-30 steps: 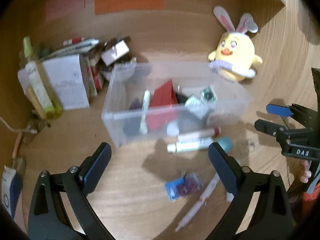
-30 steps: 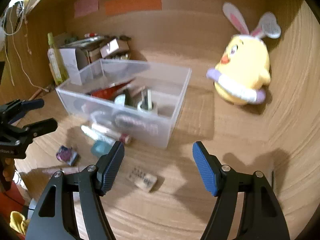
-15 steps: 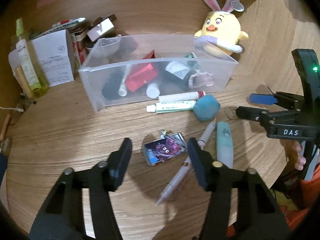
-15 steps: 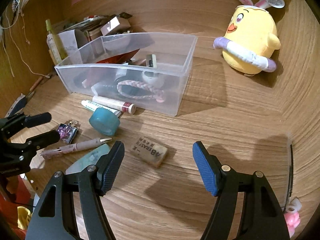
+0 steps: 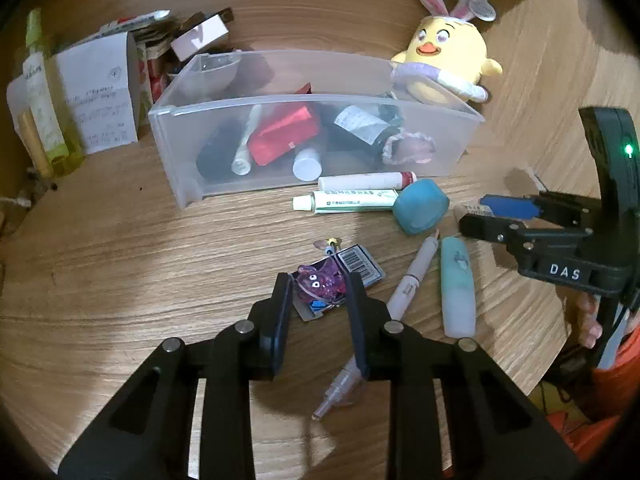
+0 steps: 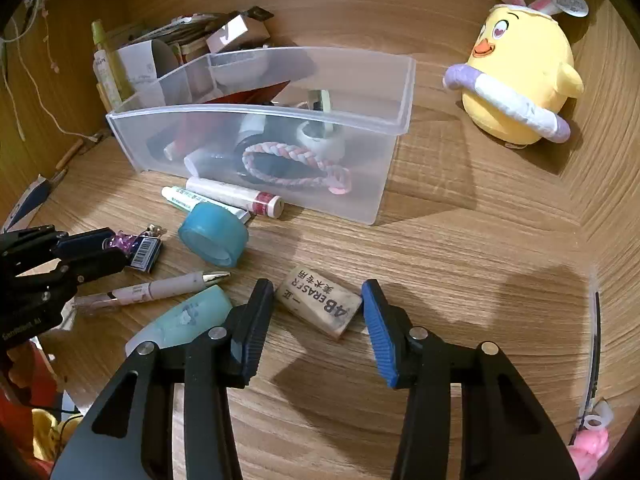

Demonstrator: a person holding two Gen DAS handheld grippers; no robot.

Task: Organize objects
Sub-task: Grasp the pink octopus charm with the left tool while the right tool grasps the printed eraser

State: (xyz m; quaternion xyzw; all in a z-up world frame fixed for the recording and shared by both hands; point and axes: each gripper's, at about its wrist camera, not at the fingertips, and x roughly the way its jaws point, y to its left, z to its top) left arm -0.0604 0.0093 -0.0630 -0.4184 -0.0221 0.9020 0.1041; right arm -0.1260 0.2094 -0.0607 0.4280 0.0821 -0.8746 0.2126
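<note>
A purple charm packet (image 5: 320, 282) with a barcode card lies on the wooden desk between the fingertips of my left gripper (image 5: 319, 292). Its jaws are closing, with the pads close beside the charm. The right wrist view shows the same left gripper (image 6: 116, 248) flanking the packet (image 6: 138, 246). A tan eraser (image 6: 320, 304) lies slantwise between the fingertips of my right gripper (image 6: 316, 300); these jaws are closing too, and small gaps remain at the eraser's ends. A clear plastic bin (image 5: 192, 184) behind holds several small items.
Two tubes (image 5: 360, 190) and a teal round cap (image 5: 420, 206) lie in front of the bin. A pen (image 5: 412, 280) and a mint tube (image 5: 456, 288) lie between the grippers. A yellow plush chick (image 6: 520, 80) sits at the back right. Boxes and a bottle (image 5: 40, 92) stand at the back left.
Both grippers have sunk toward the desk and tipped downward. The left jaws narrowed from wide to close around the charm packet; the right jaws narrowed around the eraser.
</note>
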